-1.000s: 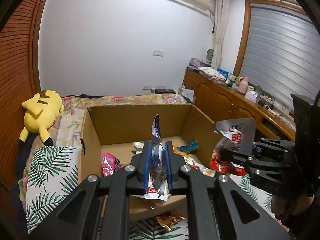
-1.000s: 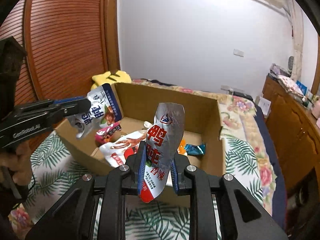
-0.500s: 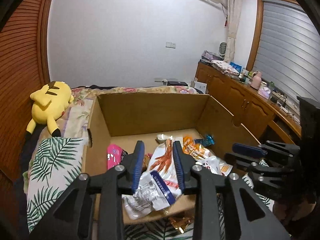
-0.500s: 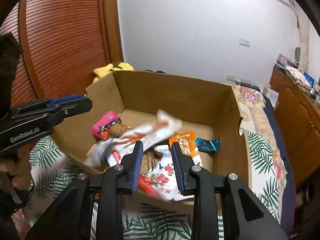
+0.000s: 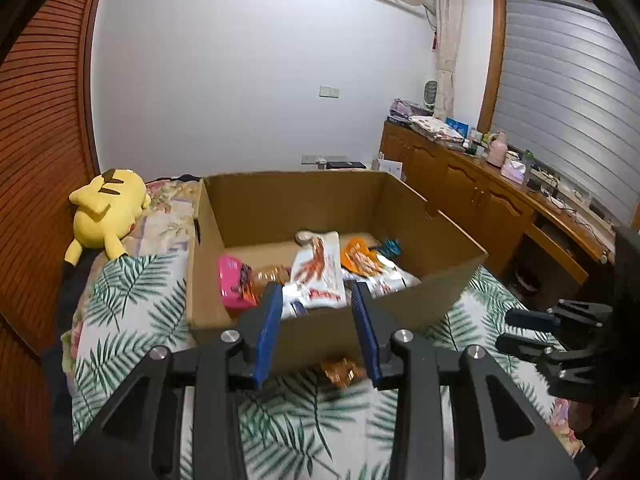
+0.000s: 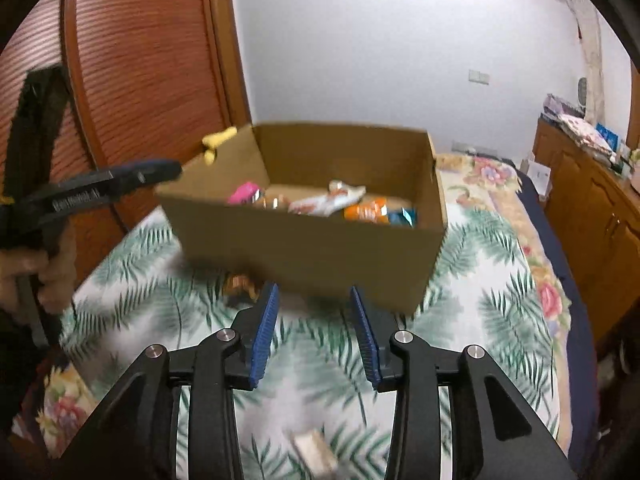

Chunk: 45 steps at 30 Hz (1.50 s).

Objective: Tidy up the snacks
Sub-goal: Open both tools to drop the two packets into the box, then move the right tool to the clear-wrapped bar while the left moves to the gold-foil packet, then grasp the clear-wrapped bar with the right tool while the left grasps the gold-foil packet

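Bed (image 6: pixel 500 280): leaf-print cover, motion-blurred. Cardboard box (image 6: pixel 320 252) on it holds snack packets (image 5: pixel 320 272); its near wall hides some. Left tool (image 5: pixel 316 320), right tool (image 6: pixel 314 320): jaws opening, nothing between. Gold wrapper (image 5: pixel 340 370) near box, blurred.

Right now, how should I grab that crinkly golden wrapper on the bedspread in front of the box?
Pinch the golden wrapper at its raised, crumpled middle from above and the near side. The cardboard box wall sits right behind it, blocking the far side. It looks blurred, so its exact edges are unclear.
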Motion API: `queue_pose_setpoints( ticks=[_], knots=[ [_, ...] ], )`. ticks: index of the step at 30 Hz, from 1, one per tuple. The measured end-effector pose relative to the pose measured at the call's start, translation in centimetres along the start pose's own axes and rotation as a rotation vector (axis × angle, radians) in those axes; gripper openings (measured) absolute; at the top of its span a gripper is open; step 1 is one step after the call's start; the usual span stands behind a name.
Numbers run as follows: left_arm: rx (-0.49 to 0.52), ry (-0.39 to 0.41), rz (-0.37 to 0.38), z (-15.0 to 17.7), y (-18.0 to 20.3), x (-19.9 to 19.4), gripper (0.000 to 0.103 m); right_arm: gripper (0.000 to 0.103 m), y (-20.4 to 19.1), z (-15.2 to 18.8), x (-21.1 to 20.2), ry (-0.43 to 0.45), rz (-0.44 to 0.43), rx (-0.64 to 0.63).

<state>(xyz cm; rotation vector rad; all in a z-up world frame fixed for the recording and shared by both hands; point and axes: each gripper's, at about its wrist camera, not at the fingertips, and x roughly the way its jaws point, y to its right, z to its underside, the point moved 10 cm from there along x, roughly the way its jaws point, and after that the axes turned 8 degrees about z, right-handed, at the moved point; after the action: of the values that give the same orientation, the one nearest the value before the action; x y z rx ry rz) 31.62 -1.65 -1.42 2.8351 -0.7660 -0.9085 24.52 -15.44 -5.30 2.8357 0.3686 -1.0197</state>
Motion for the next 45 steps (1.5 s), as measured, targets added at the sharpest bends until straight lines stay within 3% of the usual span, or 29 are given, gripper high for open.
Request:
queue_pose_setpoints(
  ticks=[14,23,28,32,38,45],
  knots=[
    [-0.023,-0.078,0.005,6.1,2.0,-0.7,0.036,0.039,-1.2,9.9,1.5,-0.179,-0.023,-0.024],
    [-0.033,-0.136,0.007,8.7,2.5,1.0,0.036,0.039,-0.5,12.4,2.7,-0.237,0.004,-0.05],
    [-0.044,-0.16,0.006,9.2,2.5,2.4,0.036,0.038,-0.6,12.8,2.6,-0.235,0.011,-0.07],
    [-0.044,-0.165,0.007,9.0,2.9,3.2,0.036,0.021,-0.3,12.8,2.6,-0.224,0.033,-0.094],
    [-0.074,-0.169,0.0,8.7,2.9,4.7,0.036,0.019,0.4,12.0,3.1,-0.218,0.049,-0.096],
    [-0.098,-0.18,-0.018,8.5,2.5,6.4,0.036,0.019,0.8,9.6,3.8,-0.155,0.035,-0.067]
  ],
)
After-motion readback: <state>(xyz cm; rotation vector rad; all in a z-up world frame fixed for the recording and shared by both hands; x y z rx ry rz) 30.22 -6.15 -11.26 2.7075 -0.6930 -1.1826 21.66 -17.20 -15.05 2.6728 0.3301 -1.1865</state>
